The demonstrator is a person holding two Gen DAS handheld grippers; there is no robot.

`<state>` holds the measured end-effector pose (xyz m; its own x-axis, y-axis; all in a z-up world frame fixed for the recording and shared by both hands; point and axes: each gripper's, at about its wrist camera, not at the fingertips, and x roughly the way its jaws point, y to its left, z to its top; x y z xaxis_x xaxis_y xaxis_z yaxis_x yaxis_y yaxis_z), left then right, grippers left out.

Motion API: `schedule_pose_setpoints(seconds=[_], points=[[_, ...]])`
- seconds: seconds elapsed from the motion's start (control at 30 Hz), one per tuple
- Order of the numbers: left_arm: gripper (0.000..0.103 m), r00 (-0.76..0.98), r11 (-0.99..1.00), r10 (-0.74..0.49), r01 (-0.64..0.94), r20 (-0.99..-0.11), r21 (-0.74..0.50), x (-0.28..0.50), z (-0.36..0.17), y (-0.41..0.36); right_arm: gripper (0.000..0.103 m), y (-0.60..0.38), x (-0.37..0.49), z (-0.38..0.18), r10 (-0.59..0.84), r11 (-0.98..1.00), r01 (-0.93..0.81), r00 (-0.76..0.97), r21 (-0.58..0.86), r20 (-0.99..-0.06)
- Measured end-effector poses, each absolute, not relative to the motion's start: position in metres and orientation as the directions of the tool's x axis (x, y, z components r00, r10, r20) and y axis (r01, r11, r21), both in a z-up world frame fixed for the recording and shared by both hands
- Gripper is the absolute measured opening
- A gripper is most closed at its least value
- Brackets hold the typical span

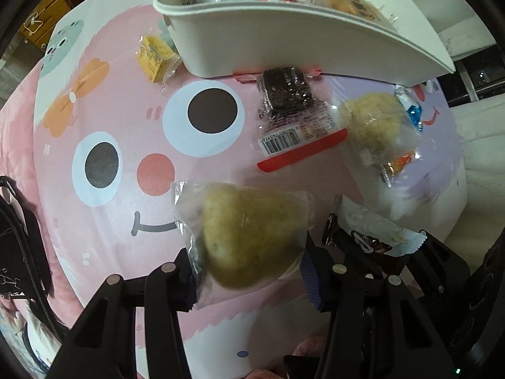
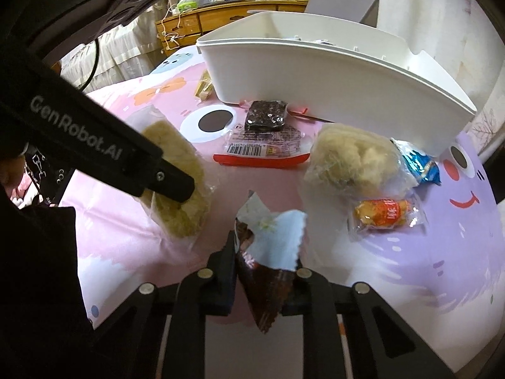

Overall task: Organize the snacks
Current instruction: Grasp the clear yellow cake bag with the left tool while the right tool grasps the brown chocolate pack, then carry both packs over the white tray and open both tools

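Note:
My left gripper (image 1: 249,268) points down and is shut on a greenish-yellow bun in a clear bag (image 1: 249,240), held above the pink cartoon mat (image 1: 110,237). In the right wrist view the same bun (image 2: 186,218) hangs at the left behind a black finger (image 2: 172,181). My right gripper (image 2: 265,262) is shut on a brown and white snack wrapper (image 2: 271,237), whose torn top sticks up between the fingers. A white bin (image 1: 284,25) with several snacks inside stands at the far side of the mat.
On the mat lie a dark brownie pack (image 2: 266,115) with a barcode label, a pale bun in a bag (image 2: 353,161), a blue wrapper (image 2: 421,165), an orange snack (image 2: 385,213) and a yellow boxed snack (image 1: 154,55) left of the bin. A wooden dresser (image 2: 195,22) stands behind.

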<state>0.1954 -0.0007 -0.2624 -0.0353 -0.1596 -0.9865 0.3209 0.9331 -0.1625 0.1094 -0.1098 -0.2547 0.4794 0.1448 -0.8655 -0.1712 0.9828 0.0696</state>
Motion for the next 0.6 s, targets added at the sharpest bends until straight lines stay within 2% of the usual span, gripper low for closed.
schedule_pose_setpoints(seconds=[0.3,0.6], points=[[0.050,0.020,0.928,-0.169,0.339,-0.985,-0.152,0.191,-0.239,0.030,0.016,-0.123,0.106,-0.236,0.103,0.995,-0.051,0.463,0.089,-0.880],[0.051,0.058,0.918,-0.209,0.356,-0.976,-0.176,0.181,-0.196,0.054,0.016,-0.134,0.101,-0.196,-0.005,1.000,0.007,0.528,-0.001,-0.849]])
